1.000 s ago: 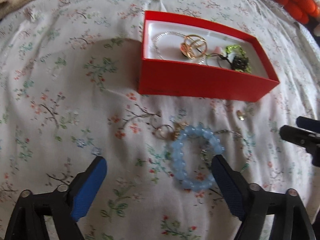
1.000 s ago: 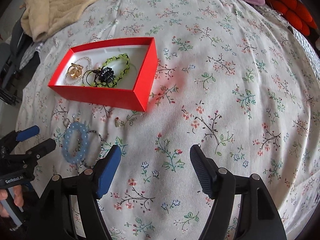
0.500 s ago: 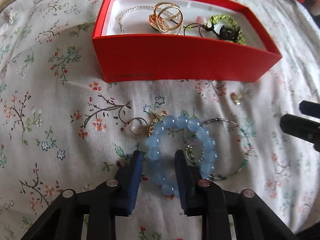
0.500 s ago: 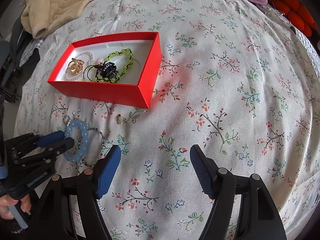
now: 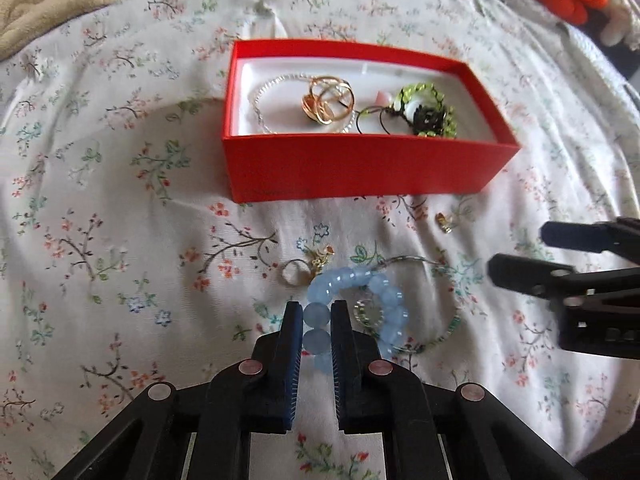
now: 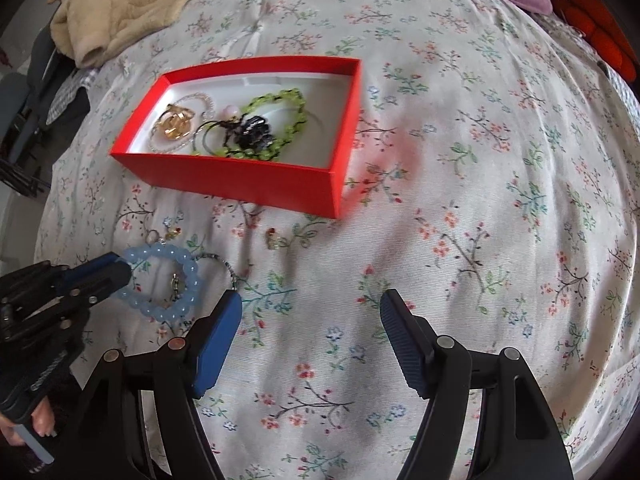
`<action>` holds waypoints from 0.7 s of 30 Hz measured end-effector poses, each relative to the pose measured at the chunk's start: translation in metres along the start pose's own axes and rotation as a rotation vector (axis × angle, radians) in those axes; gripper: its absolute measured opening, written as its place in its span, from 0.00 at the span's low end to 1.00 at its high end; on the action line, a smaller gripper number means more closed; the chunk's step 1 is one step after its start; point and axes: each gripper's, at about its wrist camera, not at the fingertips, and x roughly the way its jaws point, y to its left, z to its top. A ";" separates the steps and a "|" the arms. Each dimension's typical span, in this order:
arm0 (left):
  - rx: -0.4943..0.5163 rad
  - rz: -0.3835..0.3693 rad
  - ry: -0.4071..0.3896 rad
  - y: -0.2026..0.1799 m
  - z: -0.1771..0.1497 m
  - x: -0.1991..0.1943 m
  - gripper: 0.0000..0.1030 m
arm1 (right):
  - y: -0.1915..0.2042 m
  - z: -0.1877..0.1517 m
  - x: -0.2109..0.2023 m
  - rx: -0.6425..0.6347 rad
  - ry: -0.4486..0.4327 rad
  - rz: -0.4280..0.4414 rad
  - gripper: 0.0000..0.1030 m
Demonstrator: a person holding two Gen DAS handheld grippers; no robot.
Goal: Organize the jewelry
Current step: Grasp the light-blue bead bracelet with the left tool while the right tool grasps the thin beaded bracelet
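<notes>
My left hand-held gripper is closing on the pale blue round-bead bracelet, its pads already pressing the beads, on the floral bedsheet. Next I judge: lift it clear of the thin bangle alongside, carry it ahead into the red cardboard box. My right hand-held gripper hangs wide and empty.

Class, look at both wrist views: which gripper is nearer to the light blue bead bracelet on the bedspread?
Left. The left gripper has its jaws closing on the light blue bead bracelet, beads between the pads. The right gripper hangs open beside it, over bare bedspread, not touching.
</notes>
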 end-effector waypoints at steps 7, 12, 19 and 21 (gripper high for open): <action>-0.020 -0.014 -0.001 0.023 -0.010 -0.009 0.08 | 0.016 0.001 0.010 0.000 0.025 0.054 0.72; -0.029 -0.002 0.010 0.033 -0.014 -0.004 0.08 | 0.029 0.001 0.014 0.002 0.034 0.122 0.70; -0.043 0.020 0.037 0.040 -0.016 0.008 0.08 | 0.058 0.001 0.029 -0.052 0.075 0.169 0.40; -0.043 0.025 0.042 0.041 -0.016 0.010 0.08 | 0.064 0.000 0.035 -0.069 0.084 0.150 0.30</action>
